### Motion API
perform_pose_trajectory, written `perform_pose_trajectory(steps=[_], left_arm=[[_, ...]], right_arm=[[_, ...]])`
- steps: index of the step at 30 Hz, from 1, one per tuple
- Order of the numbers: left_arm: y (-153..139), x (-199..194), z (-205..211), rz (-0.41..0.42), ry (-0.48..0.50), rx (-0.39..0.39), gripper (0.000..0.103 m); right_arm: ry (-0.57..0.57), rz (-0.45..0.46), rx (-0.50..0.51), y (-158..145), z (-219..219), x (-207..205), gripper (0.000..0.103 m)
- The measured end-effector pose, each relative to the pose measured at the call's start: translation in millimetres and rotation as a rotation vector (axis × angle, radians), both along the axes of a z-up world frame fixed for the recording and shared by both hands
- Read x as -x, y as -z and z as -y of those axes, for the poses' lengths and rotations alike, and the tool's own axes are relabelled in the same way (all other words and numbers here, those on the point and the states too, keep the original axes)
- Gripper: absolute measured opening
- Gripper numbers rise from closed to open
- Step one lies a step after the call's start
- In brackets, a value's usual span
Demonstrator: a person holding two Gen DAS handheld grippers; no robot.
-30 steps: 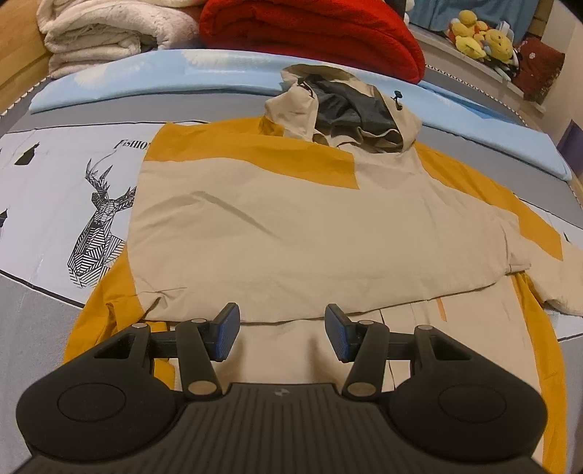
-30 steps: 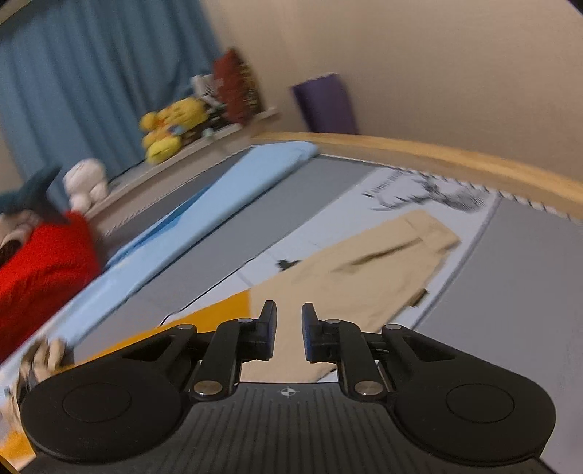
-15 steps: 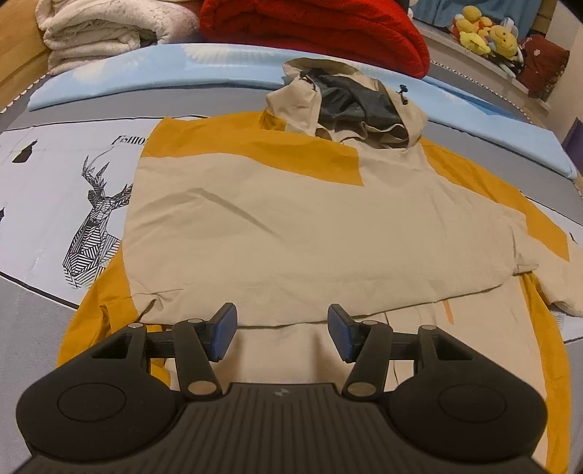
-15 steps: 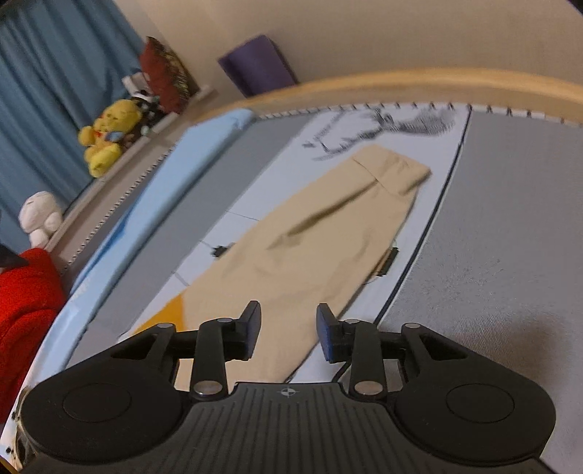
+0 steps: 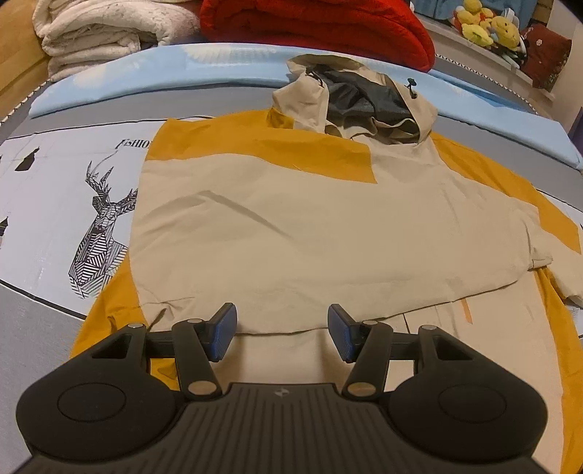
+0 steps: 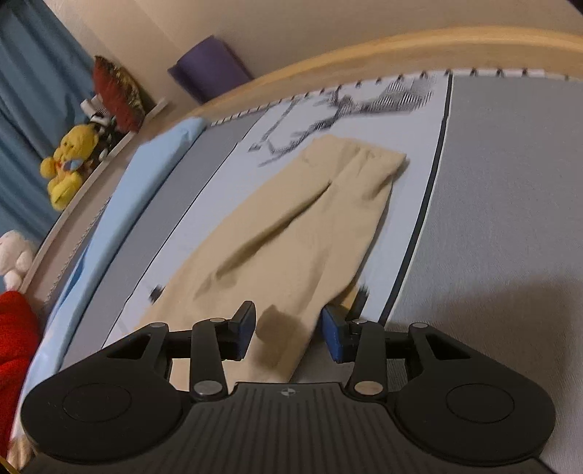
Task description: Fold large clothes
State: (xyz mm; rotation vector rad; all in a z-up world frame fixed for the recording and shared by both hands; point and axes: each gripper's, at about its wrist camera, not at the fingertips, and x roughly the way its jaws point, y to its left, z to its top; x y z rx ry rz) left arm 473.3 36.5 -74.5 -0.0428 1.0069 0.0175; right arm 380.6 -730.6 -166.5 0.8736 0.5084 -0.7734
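A beige and mustard hooded jacket (image 5: 298, 226) lies flat on the bed, hood (image 5: 360, 98) at the far end, its left sleeve folded across the body. My left gripper (image 5: 282, 333) is open and empty, just above the folded sleeve's lower edge. In the right wrist view the jacket's beige right sleeve (image 6: 291, 237) stretches out over the sheet, cuff far from me. My right gripper (image 6: 288, 333) is open and hovers over the near part of that sleeve, holding nothing.
Folded white blankets (image 5: 105, 32) and a red blanket (image 5: 313, 25) lie at the head of the bed. Plush toys (image 5: 488, 25) sit on a shelf. A wooden bed rail (image 6: 400, 47) curves past the sleeve. The sheet has a deer print (image 5: 98, 233).
My right gripper has opened and swung down toward the outstretched sleeve, which now fills more of its view. My left gripper has moved slightly forward and stayed open.
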Motion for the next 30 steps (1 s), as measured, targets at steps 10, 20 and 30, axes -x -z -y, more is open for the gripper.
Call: perform_pose_trajectory(steps=[10, 20, 30], left_arm=[[-17.5, -3.0, -28.6, 0.027, -0.054, 0.038, 0.061], [-45.0, 5.2, -84.5, 0.064, -0.149, 0.109, 0.061], [-64.0, 11.9, -132.5, 0.084, -0.233, 0.187, 0.061]], right_arm=[[-0.007, -0.054, 0.319, -64.4, -41.5, -42.7, 0.004], [-0.631, 0.249, 0.643, -205.5, -310.7, -109.5, 0.004], [-1.301, 0.388, 0.781, -203.1, -585.8, -45.3, 0.023]])
